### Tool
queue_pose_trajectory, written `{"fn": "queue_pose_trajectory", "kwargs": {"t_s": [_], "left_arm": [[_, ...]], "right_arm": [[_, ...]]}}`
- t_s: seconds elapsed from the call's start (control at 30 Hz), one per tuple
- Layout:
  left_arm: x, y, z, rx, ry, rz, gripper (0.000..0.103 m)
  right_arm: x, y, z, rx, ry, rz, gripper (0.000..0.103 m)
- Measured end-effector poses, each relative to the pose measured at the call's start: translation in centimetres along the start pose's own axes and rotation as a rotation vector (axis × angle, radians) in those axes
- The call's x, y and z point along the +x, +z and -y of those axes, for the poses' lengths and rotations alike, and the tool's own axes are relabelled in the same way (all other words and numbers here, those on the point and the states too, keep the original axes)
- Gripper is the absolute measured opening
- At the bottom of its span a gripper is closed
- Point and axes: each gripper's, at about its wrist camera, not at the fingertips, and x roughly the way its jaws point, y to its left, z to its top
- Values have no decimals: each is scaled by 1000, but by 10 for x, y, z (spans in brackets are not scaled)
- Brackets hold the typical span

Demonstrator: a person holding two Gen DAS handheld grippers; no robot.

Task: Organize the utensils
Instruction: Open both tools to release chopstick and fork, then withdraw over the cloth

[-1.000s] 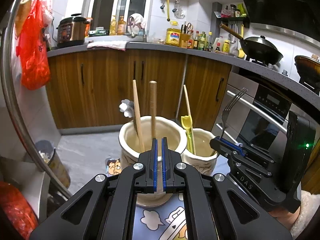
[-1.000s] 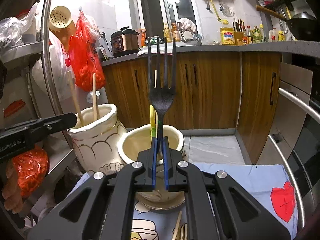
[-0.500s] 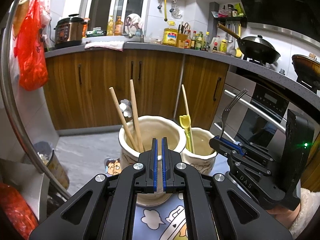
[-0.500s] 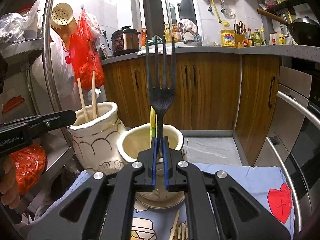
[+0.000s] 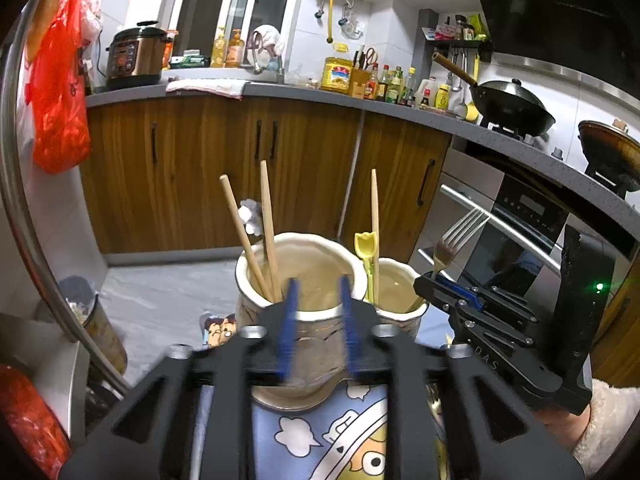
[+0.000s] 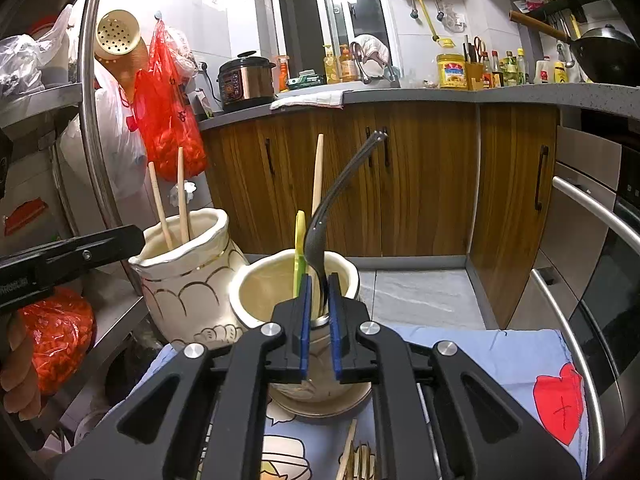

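My left gripper (image 5: 318,300) hovers just in front of the large cream jar (image 5: 240,276); its jaws are opening, blurred, with nothing between them. Two wooden chopsticks (image 5: 266,232) lean in that jar. The smaller cream jar (image 6: 256,292) holds a yellow utensil (image 6: 300,236), one wooden chopstick (image 6: 318,176) and a dark fork (image 6: 340,188). The fork stands edge-on, leaning right, its handle down in the jar. My right gripper (image 6: 320,300) is opening around the handle, and the pads stand slightly apart from it.
Both jars stand on a blue cartoon-print cloth (image 5: 320,432), with more chopsticks (image 6: 348,448) lying on it near me. An oven with a steel handle (image 6: 580,216) is on the right. A metal shelf rail (image 5: 24,200) and a red bag (image 6: 168,120) are on the left.
The chopstick that stood upright over my left jaws now leans in the large jar, and those jaws have spread. The fork has turned edge-on and sunk lower as my right jaws parted.
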Motion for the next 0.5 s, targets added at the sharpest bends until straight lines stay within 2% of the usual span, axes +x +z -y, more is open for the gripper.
{"fn": "queue_pose_trajectory", "kwargs": {"t_s": [0.03,0.1,0.17,0.23,0.3,0.37,0.47,0.5], "left_arm": [[-2,0,0,3,-3,7,32],[-5,1,2,11,1,6,32],[-7,0,2,10,8,5,32],[-10,-2,2,2,14,-2,37],[-13,-3,1,-6,17,-7,38],[-18,-6,2,-9,22,-13,40],[-25,-12,4,-4,39,-18,49],[-26,-13,5,-3,43,-19,56]], "right_arm": [[-2,1,1,3,4,1,13],[-6,1,2,8,15,1,26],[-12,2,4,13,30,1,35],[-20,2,7,15,31,2,40],[-28,1,12,23,36,1,53],[-40,0,18,26,32,4,56],[-57,-4,29,21,13,3,70],[-63,-6,33,22,4,2,71]]}}
